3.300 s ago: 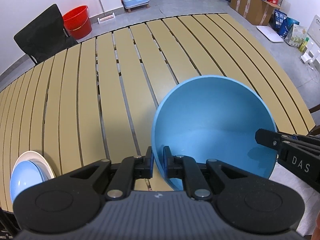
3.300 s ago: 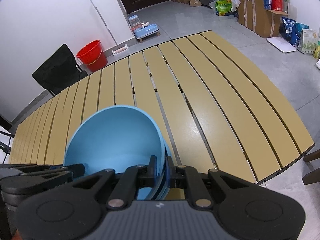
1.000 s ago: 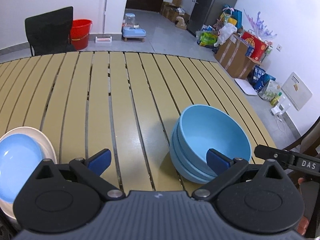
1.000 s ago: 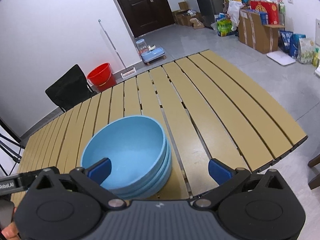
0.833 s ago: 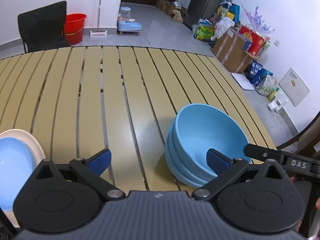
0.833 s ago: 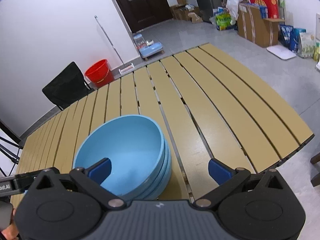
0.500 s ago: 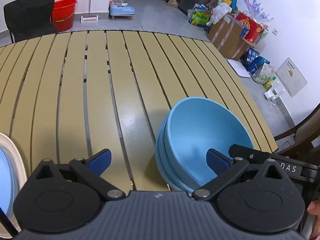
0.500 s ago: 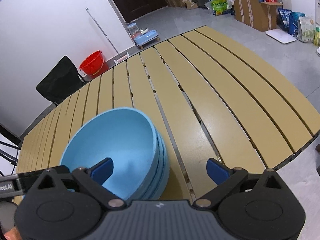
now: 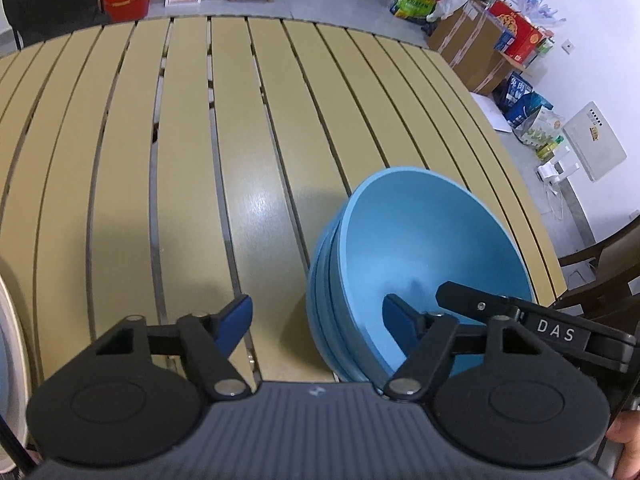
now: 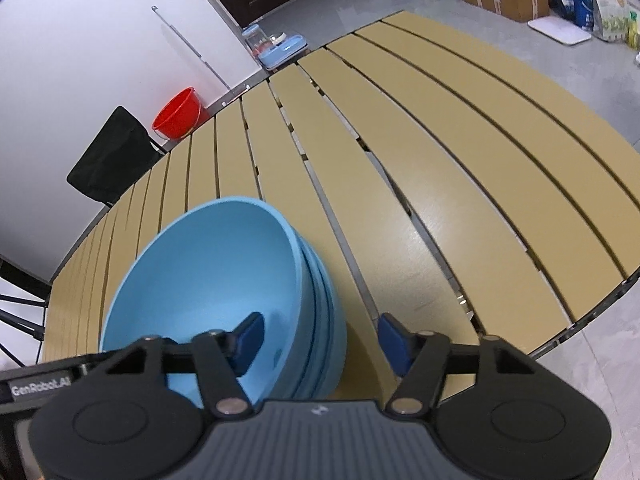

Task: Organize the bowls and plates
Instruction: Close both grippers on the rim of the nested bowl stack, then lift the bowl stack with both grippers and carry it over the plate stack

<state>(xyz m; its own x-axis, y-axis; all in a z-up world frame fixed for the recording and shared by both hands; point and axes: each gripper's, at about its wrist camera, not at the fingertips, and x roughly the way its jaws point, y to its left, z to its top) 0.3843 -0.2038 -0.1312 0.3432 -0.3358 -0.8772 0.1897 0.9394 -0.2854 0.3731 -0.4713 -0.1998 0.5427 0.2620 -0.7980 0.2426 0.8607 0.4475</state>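
Bowls (image 9: 420, 248) look stacked already at 5 o'clock on the tabletop (image 9: 248, 128), both grippers' jaws half-open and closing around opposite rims, not pinching yet, so probably just moving left.

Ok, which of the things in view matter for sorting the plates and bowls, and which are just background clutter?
Job:
- stack of blue bowls, near the table's edge
- left gripper, closing astride the stack's wall
- right gripper, closing astride the opposite wall
- white plate, only its rim in view

Lying about:
- red bucket
- black chair
- cardboard boxes
- pet feeder
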